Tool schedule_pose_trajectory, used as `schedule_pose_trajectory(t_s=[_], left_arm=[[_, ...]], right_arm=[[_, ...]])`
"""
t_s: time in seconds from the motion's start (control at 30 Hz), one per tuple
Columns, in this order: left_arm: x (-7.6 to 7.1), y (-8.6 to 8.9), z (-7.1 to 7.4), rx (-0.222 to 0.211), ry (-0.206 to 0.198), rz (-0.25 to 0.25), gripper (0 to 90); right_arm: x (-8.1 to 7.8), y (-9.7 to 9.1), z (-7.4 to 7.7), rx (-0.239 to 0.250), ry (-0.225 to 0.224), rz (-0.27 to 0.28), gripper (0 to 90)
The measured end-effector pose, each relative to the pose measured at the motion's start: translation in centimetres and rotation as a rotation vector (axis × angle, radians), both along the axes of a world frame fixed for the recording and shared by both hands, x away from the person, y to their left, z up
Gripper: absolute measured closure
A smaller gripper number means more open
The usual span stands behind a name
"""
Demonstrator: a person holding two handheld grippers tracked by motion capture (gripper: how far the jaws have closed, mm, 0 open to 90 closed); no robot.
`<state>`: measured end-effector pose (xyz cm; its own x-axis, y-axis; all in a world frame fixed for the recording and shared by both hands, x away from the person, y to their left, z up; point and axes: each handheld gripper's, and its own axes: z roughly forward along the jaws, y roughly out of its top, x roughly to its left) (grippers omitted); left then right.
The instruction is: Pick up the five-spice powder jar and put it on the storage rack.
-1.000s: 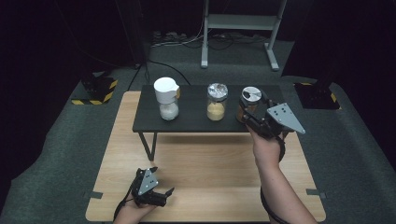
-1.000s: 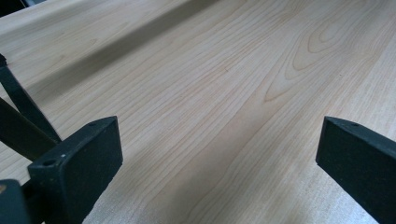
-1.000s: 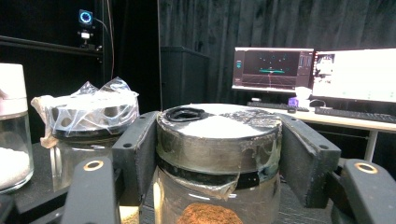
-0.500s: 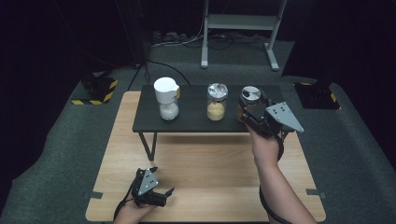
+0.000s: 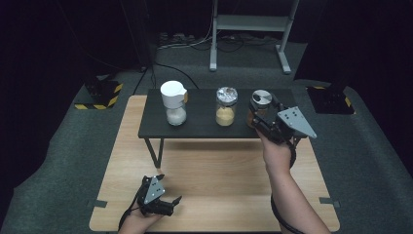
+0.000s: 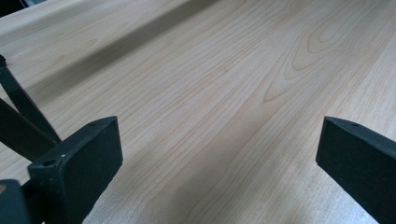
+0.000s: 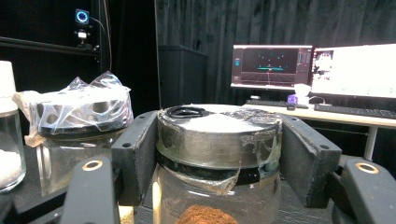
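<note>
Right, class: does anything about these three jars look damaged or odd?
Yes. The middle jar has crinkled plastic wrap bunched over its lid, and the jar between the right gripper's jaws has a torn seal strip hanging below its lid.

jar (image 7: pixel 219 186) base cut off | white-lidded jar (image 7: pixel 7 126) cropped left | monitor (image 7: pixel 272 65) text blurred

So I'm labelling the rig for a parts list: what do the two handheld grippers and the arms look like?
Both are black, with two blocky black fingers bearing small round holes. The right gripper and left gripper each carry a grey three-cornered plate dotted with holes. A black cable trails from each along the forearm. The forearms are bare, with no sleeves in view.
</note>
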<state>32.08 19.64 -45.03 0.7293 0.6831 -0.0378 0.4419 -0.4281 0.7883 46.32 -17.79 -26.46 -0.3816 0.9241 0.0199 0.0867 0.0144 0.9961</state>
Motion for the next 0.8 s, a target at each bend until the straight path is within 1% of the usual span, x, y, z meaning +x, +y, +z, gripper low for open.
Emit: schedule_pose_trajectory(t_s=[0.1,0.3,0.37,0.43,0.7,0.77,0.8], left_arm=[[0.01,0.0,0.0,0.0,0.001,0.0,0.8],[0.01,0.02,0.0,-0.002,0.001,0.001,0.8],[0.01,0.02,0.0,-0.002,0.001,0.001,0.8],[0.02,0.02,0.0,-0.003,0.001,0.001,0.8],[0.06,0.02,-0.01,0.0,0.005,0.0,0.8],[0.09,0.01,-0.02,0.0,0.007,0.002,0.8],[0.09,0.02,-0.02,-0.001,0.009,0.003,0.8]], right_arm=[[0.0,0.0,0.05,-0.003,0.001,-0.001,32.2],[0.06,-0.04,0.4,0.008,0.019,0.007,21.8],[0.02,-0.06,0.52,0.006,0.018,0.001,18.0],[-0.02,-0.06,0.53,0.007,0.027,0.002,16.1],[-0.4,-0.2,0.48,0.007,0.039,-0.001,7.0],[-0.5,-0.24,0.49,0.009,0.042,-0.001,3.6],[-0.57,-0.27,0.48,0.007,0.046,-0.002,0.4]])
